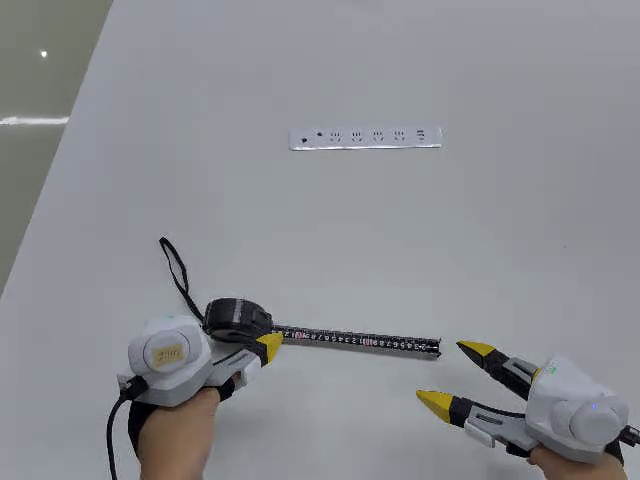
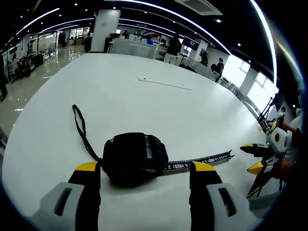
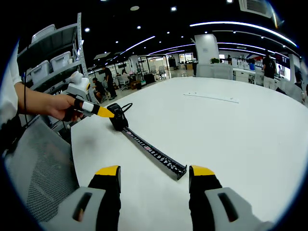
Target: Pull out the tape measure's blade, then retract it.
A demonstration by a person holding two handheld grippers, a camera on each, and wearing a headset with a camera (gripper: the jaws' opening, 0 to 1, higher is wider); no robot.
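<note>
Since the blade lies drawn out flat from the tape measure on the white surface, only retracting seems left. The left gripper flanks the tape measure, jaws apart. The right gripper, jaws spread, sits near the blade's tip.

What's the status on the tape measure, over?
Left tongs open, flanking the case. Right tongs open, just off the blade. Blade out, flat on table. Nothing in the way.
</note>
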